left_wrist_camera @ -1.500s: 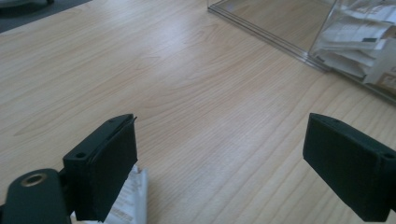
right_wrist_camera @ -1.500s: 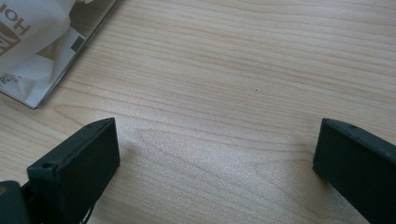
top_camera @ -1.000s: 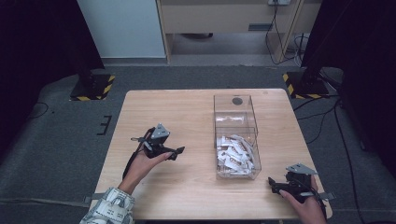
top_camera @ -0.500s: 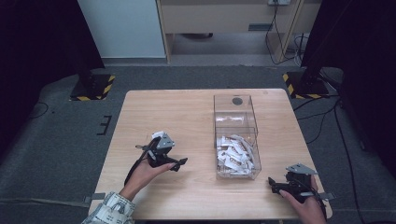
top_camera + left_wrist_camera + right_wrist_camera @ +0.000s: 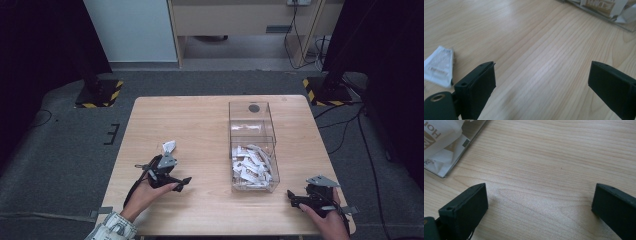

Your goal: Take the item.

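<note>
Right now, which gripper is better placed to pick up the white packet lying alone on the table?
Left. The left gripper is open beside the lone packet, which lies near its jaw in its own view. The right gripper is past the clear box.

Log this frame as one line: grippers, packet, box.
left gripper: open, empty, low over table | right gripper: open, empty | loose packet: on table beside left gripper | clear box: holds packets

A lab or recording studio is being indicated: black curtains [image 5: 45,55] are hanging beyond both grippers, hazard-striped stand bases [image 5: 97,93] and cables [image 5: 345,125] are lying on grey carpet [image 5: 65,150] around the wooden table [image 5: 200,125].
</note>
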{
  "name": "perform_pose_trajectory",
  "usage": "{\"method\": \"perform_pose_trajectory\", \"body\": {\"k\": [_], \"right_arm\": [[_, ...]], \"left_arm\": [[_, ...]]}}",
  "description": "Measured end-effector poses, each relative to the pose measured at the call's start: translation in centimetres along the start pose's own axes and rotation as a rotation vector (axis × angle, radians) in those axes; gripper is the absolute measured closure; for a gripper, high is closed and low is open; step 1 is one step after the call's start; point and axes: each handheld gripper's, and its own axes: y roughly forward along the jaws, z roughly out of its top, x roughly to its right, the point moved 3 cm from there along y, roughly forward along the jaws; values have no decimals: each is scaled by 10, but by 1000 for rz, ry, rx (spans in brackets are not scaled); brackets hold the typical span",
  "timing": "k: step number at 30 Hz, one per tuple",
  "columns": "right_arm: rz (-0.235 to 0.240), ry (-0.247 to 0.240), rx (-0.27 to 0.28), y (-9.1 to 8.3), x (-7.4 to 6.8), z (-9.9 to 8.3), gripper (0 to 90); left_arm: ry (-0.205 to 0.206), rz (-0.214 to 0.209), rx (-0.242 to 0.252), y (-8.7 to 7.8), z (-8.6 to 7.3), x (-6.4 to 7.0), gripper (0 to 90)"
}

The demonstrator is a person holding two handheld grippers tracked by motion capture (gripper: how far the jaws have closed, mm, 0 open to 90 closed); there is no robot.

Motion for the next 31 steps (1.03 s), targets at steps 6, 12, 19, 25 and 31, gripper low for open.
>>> {"method": "perform_pose_trajectory", "body": {"k": [6,12,19,25,31], "right_arm": [[1,-3,1,0,0,0,9],[1,-3,1,0,0,0,8],[2,-3,1,0,0,0,9],[2,-2,1,0,0,0,8],[2,-2,1,0,0,0,8]], "left_arm": [[-64,46,-2,-18,-23,-19,42],[-117,109,-20,-26,-38,-42,42],[-109,160,-106,-17,-51,-53,41],[-168,145,-96,-17,-55,-59,44],[-165,164,-88,-16,-57,-62,35]]}}
